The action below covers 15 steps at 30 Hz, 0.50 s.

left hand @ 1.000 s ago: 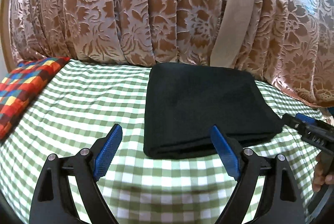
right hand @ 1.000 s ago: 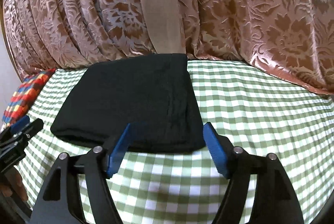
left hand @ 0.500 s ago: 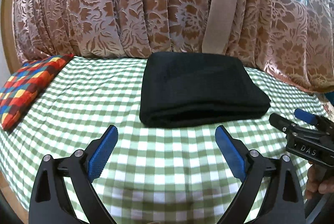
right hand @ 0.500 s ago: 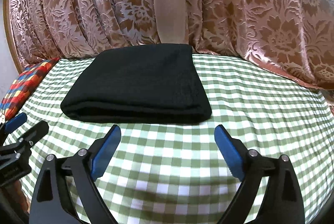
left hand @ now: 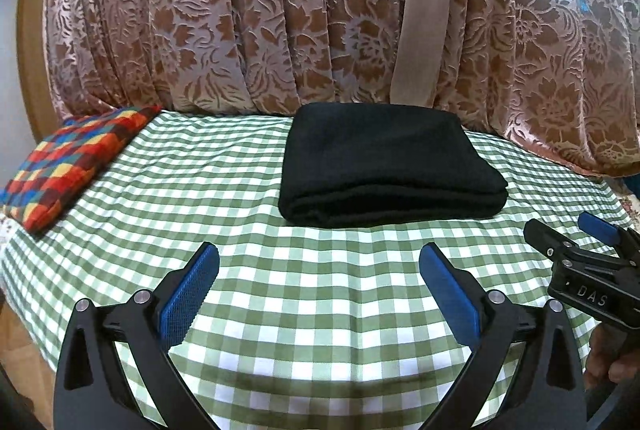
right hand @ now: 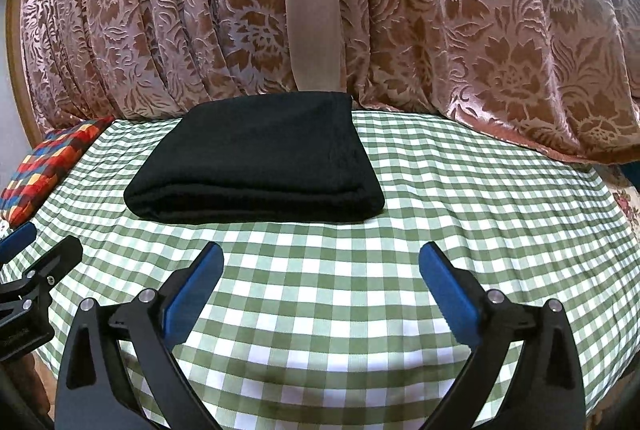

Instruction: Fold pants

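Nearest the left wrist camera, the left gripper [left hand: 319, 266] stood with its jaws spread wide and nothing between them; they had just been opening. The right gripper [right hand: 322, 266] was likewise wide apart and empty, its jaws also just opened, above bare green-checked tablecloth [right hand: 460, 197].

Risk, as judged: little remained. A gripper reaching in again could snag the near rolled edge and spring the layers loose, since nothing pinned them. The cloth could also slide if dragged.

Further off, at twelve o'clock in the left view and eleven in the right, the folded black pants [left hand: 384, 165] lay as a compact, squared stack, edges aligned, flat on the cloth, close to the brown floral curtain [left hand: 240, 21]. A multicoloured checked cushion [left hand: 76, 161] lay at nine o'clock, well apart.
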Tool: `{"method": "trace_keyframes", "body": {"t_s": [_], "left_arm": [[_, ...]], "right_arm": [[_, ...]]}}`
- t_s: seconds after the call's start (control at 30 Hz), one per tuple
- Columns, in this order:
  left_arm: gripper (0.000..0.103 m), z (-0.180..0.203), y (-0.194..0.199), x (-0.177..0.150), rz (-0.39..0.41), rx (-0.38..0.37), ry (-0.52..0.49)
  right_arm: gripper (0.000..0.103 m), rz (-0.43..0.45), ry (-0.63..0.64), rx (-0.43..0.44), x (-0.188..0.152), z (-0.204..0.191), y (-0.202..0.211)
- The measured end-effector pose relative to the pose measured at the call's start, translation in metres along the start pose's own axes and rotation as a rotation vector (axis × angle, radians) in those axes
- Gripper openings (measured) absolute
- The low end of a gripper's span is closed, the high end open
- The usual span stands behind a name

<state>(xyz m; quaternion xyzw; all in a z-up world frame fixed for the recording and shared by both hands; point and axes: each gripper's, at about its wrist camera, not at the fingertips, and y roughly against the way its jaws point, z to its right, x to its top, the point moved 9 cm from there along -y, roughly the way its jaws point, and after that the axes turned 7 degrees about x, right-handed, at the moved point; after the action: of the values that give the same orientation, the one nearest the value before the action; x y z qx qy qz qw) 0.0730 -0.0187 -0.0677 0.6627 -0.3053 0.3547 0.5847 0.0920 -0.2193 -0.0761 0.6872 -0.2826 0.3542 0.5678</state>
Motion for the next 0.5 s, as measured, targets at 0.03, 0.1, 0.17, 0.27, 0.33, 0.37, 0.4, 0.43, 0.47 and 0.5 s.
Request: {"method": "trace_keyframes", "body": {"t_s": [0.03,0.1,0.17,0.27,0.33,0.37,0.4,0.43,0.47,0.5], "left_arm": [[0.099,-0.0001,0.0011,0.0001,0.005,0.007,-0.003],[0.099,-0.0005,0.0024,0.0000,0.010,0.020,-0.009],[0.099,-0.0010,0.0021,-0.0004,0.007,0.024,-0.006],[0.099,-0.0025,0.0014,-0.0009,0.003,0.028,-0.002],[0.099,-0.0034,0.0011,-0.0010,0.002,0.035,-0.001],[0.099,-0.0041,0.0009,-0.0012,0.001,0.036,0.001],[0.099,-0.0048,0.0008,-0.0013,0.000,0.037,0.003],[0.099,-0.0056,0.0008,-0.0013,0.001,0.038,0.004],[0.099,-0.0065,0.0007,-0.0013,0.001,0.040,0.004],[0.099,-0.0070,0.0007,-0.0014,0.002,0.043,0.004]], "right_arm": [[0.098,0.002,0.000,0.000,0.0000,-0.0004,0.0008],[0.098,0.004,0.004,0.002,0.0001,-0.0005,0.0019],[0.098,0.007,0.006,0.002,0.0002,-0.0009,0.0029],[0.098,0.012,0.007,0.000,0.0005,0.0004,0.0035],[0.098,0.012,0.009,0.000,0.0006,0.0006,0.0035],[0.098,0.011,0.011,0.002,0.0005,0.0002,0.0034],[0.098,0.010,0.015,0.003,0.0000,-0.0006,0.0032],[0.098,0.008,0.020,0.003,-0.0006,-0.0017,0.0029],[0.098,0.006,0.024,0.003,-0.0010,-0.0023,0.0025],[0.098,0.006,0.027,0.004,-0.0014,-0.0034,0.0024]]}}
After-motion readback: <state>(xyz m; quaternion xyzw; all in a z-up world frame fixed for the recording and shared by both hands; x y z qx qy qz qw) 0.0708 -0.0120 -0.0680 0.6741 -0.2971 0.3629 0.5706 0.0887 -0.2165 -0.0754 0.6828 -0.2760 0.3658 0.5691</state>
